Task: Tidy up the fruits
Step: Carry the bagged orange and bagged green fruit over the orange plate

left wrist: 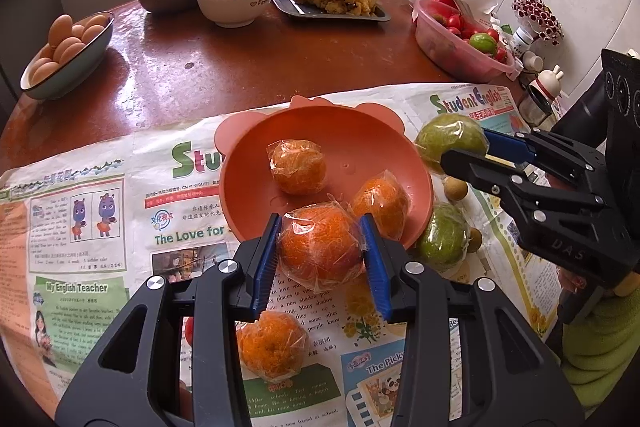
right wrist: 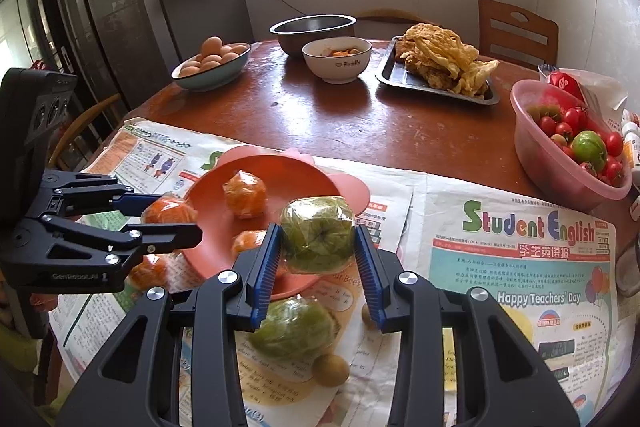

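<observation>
My left gripper point(left wrist: 322, 247) is shut on a plastic-wrapped orange point(left wrist: 320, 247), held above the near rim of the salmon-pink plate point(left wrist: 360, 143). Two wrapped oranges point(left wrist: 298, 167) lie in the plate, and another orange point(left wrist: 270, 345) lies on the newspaper below the gripper. My right gripper point(right wrist: 316, 245) is shut on a wrapped green fruit point(right wrist: 316, 233), held above the plate's right edge point(right wrist: 304, 171). A second green fruit point(right wrist: 292, 327) lies on the paper under it. In the left wrist view the right gripper point(left wrist: 470, 151) shows at the right, with the green fruit point(left wrist: 450, 141) in it.
Small brown round fruits point(right wrist: 330, 369) lie on the newspaper point(right wrist: 520, 267). Farther back on the round wooden table stand a bowl of eggs point(right wrist: 210, 67), a steel bowl point(right wrist: 312, 31), a white bowl point(right wrist: 336, 61), a tray of fried food point(right wrist: 440, 67) and a pink tub of tomatoes point(right wrist: 568, 143).
</observation>
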